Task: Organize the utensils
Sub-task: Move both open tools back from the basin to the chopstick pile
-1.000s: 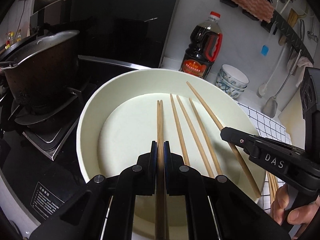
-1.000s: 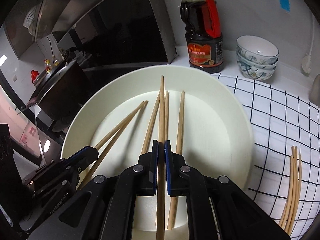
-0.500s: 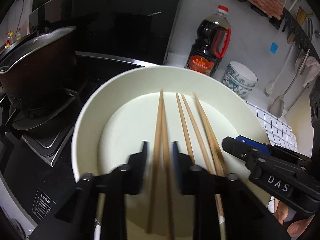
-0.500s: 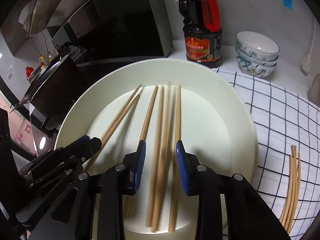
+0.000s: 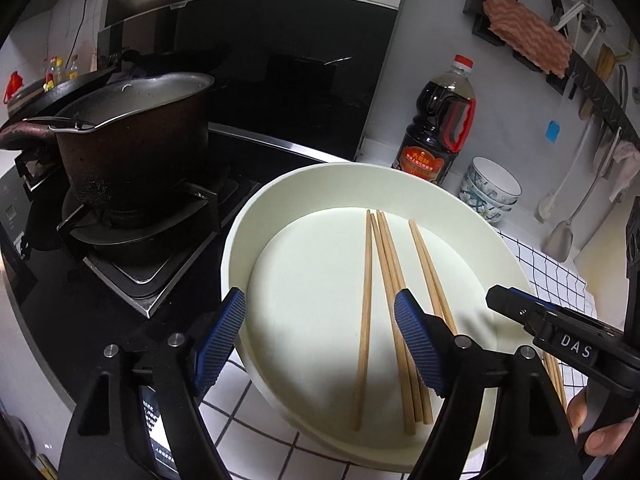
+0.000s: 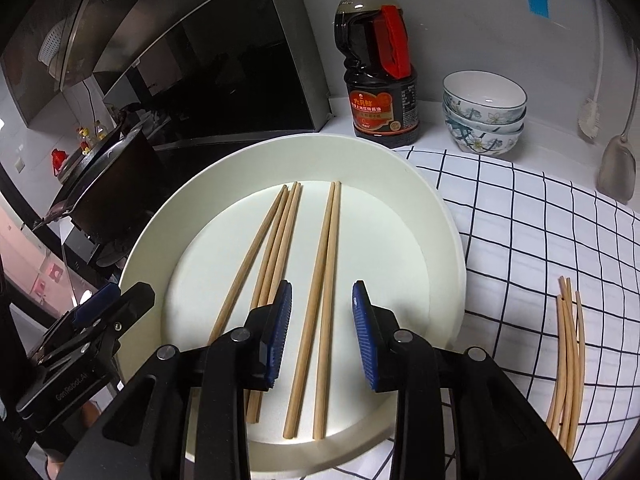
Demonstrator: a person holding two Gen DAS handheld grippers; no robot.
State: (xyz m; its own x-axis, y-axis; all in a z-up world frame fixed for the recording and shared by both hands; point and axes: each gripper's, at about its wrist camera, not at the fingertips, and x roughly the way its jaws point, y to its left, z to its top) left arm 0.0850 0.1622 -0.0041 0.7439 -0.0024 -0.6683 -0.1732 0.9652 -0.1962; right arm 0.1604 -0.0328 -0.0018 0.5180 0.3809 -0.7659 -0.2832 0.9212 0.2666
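left tongs (image 5: 320, 344) hide chopsticks (image 5: 416, 300) partly

The white plate's raised rim (image 6: 448, 216) rings the chopsticks (image 6: 326, 264); above them the way lies open. A pot (image 5: 132, 152) crowds one side, a sauce bottle (image 6: 378, 68) and stacked bowls (image 6: 484, 112) behind.

Both wrist cameras look forward and down along their own fingers, close above the white dish (image 5: 240, 240) (image 6: 448, 216), which both views share, each other's gripper at frame edge
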